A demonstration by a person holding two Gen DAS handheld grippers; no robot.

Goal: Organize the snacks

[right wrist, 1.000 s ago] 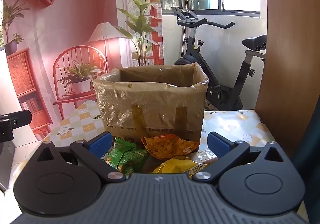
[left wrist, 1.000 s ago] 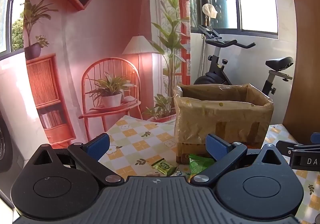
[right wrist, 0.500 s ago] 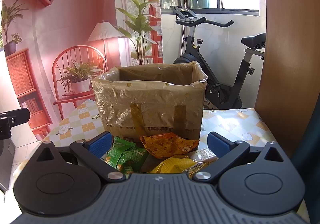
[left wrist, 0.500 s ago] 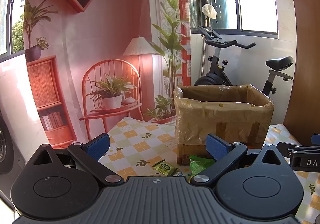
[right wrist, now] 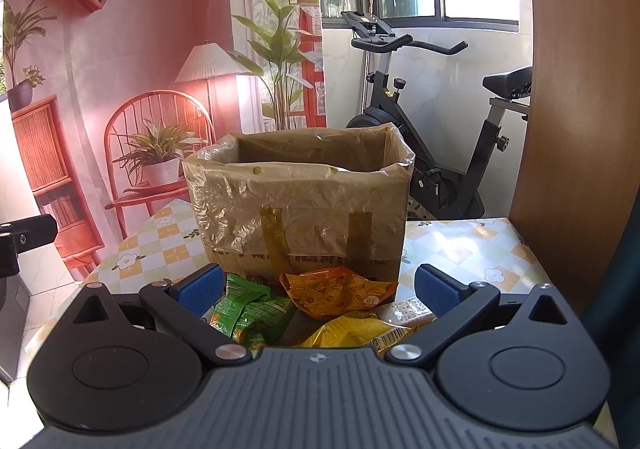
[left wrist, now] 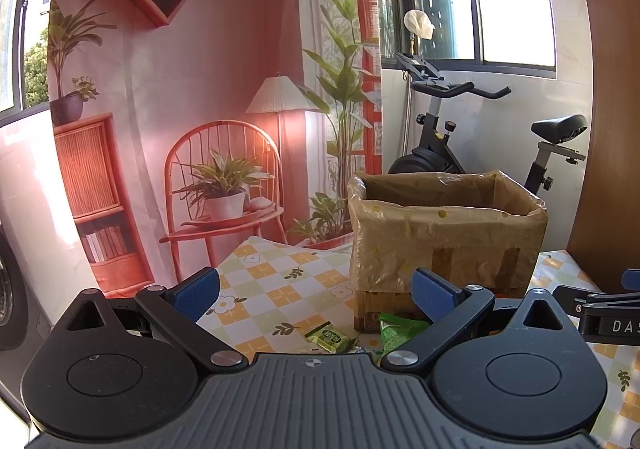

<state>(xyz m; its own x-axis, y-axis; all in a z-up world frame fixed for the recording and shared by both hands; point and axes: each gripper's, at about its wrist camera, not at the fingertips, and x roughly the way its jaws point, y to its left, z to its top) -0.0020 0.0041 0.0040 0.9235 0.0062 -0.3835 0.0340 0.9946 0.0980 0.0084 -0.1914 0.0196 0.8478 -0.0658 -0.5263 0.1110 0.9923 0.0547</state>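
A cardboard box lined with a brown plastic bag (left wrist: pixel 444 233) stands open on the checked tablecloth; it also shows in the right wrist view (right wrist: pixel 298 205). Snack packets lie in front of it: a green packet (right wrist: pixel 248 309), an orange one (right wrist: pixel 340 291), a yellow one (right wrist: pixel 356 333) and a pale biscuit pack (right wrist: pixel 408 309). A small green packet (left wrist: pixel 330 337) lies to the left. My right gripper (right wrist: pixel 318 289) is open and empty just above the pile. My left gripper (left wrist: pixel 314 291) is open and empty, left of the box.
The table (right wrist: pixel 472 249) carries a yellow and white checked cloth. A wooden panel (right wrist: pixel 580 129) rises at the right edge. An exercise bike (right wrist: pixel 436 153) stands behind the table. A printed backdrop (left wrist: pixel 180 89) hangs behind it at the left.
Both views have shifted very slightly; the box and the packets have not moved. Both grippers stay open.
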